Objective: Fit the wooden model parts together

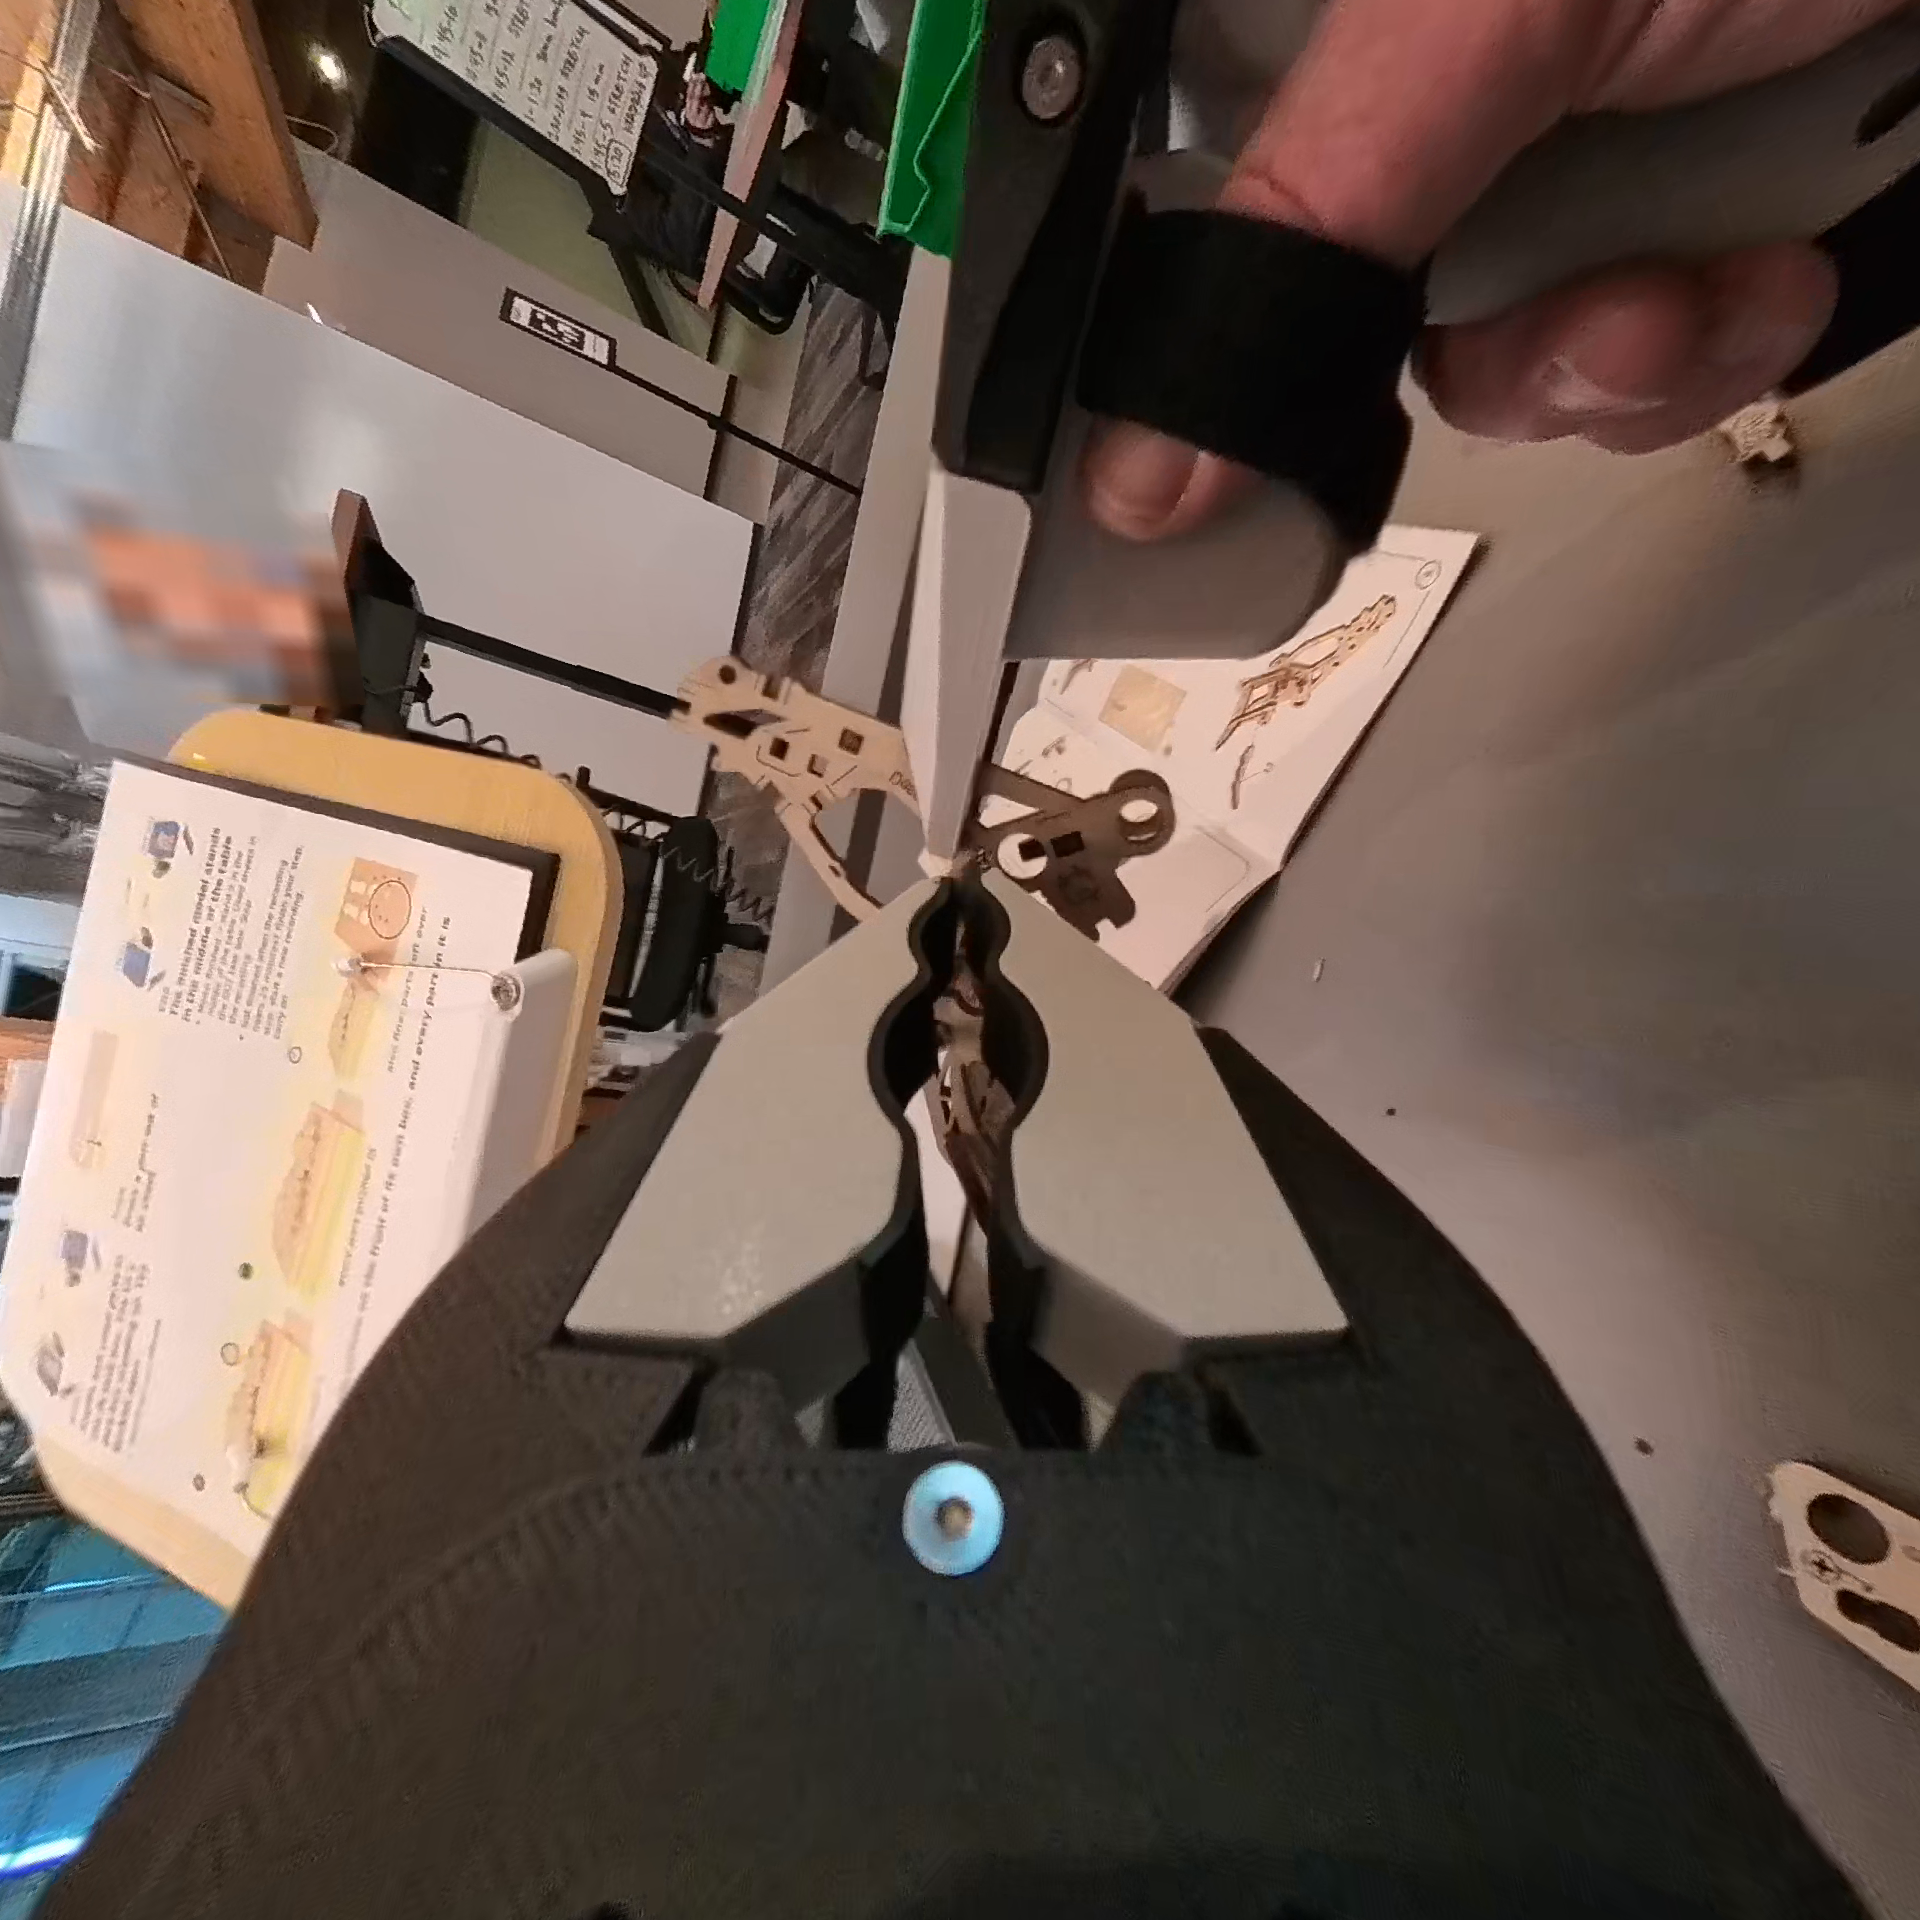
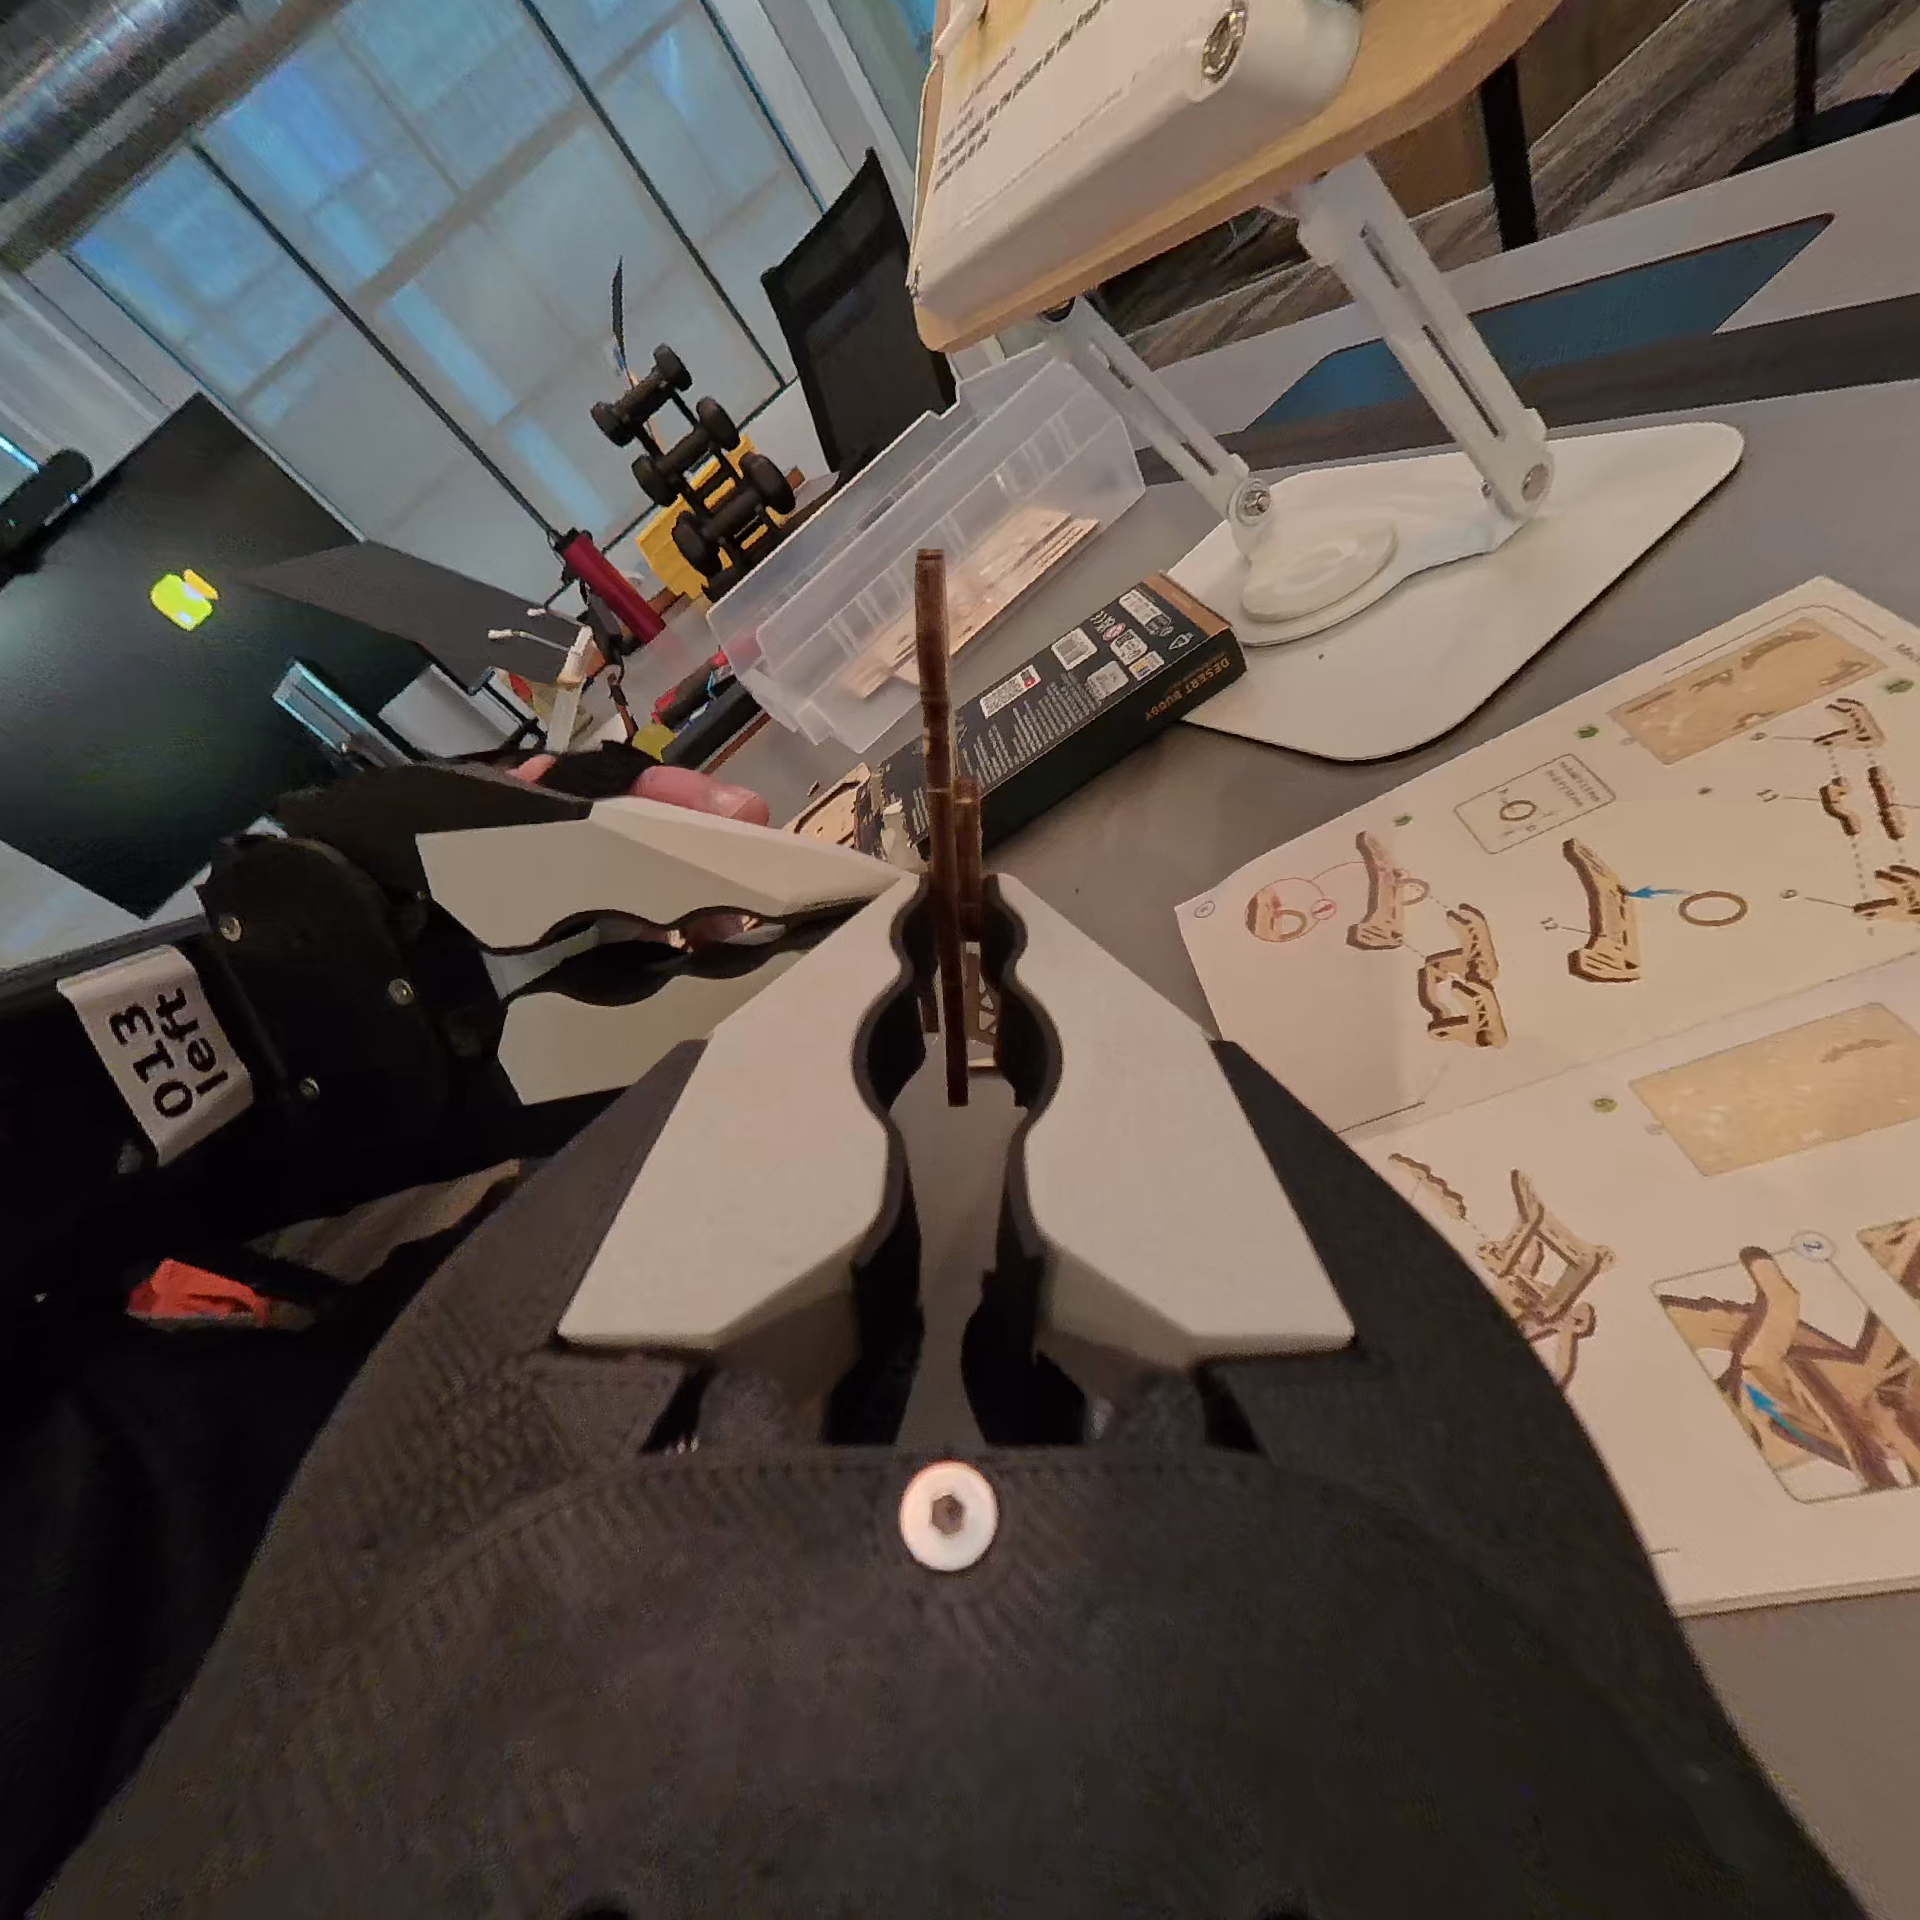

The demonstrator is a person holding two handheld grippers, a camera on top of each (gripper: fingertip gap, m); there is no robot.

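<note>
My right gripper point(image 2: 956, 894) is shut on flat wooden model parts point(image 2: 932, 727), seen edge-on as two thin dark slabs standing up between its fingers. In the left wrist view it point(image 1: 945, 836) comes down from above, and the flat wooden part point(image 1: 790, 748) with cut-outs sticks out to both sides of its tips. My left gripper point(image 1: 951, 899) is shut on a small wooden piece point(image 1: 961, 1081) between its pads. Its tips meet the right gripper's tips at the held parts. In the right wrist view it point(image 2: 868, 899) comes in from the left.
An instruction sheet point(image 2: 1610, 987) lies on the grey table point(image 2: 1195, 831), right of the grippers. Behind it are a dark carton point(image 2: 1091, 707), a clear plastic box point(image 2: 935, 561) and a white stand point(image 2: 1455, 540). A loose wooden piece point(image 1: 1860, 1558) lies on the table. The tips of both grippers are at nearly the same place.
</note>
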